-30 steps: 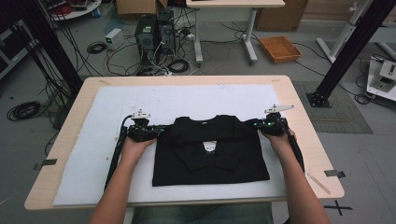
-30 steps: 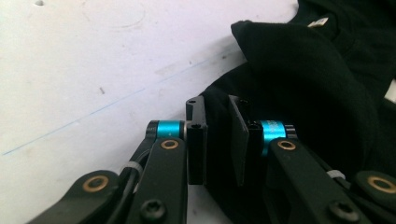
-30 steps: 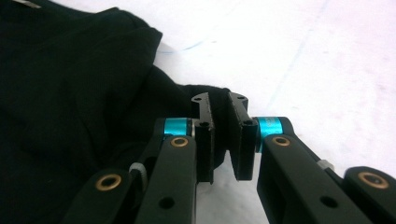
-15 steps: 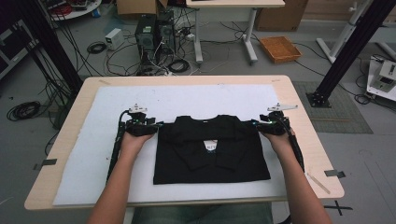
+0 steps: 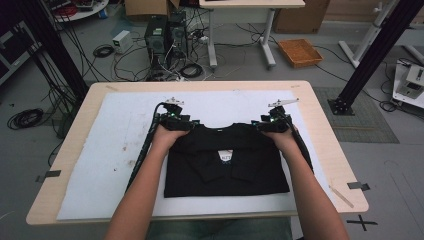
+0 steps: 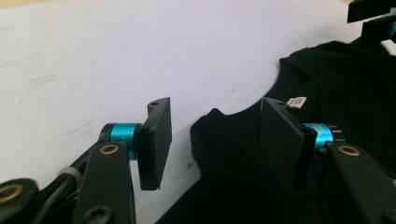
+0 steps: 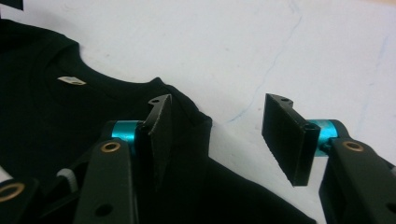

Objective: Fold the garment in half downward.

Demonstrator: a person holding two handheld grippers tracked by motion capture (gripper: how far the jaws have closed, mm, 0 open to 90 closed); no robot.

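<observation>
Folded black shirt [image 5: 227,162] flat on white felt mat [image 5: 115,150], wooden tabletop [image 5: 320,130].
Left claw [image 6: 212,135] just opened, released, flat matte pads astride soft shoulder corner. Right claw [image 7: 219,130] likewise just opened, astride the other corner, nothing gripped.

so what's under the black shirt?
The black shirt lies folded on the white mat, which covers the wooden table. The mat directly beneath the shirt is covered, so anything there is unseen.
</observation>
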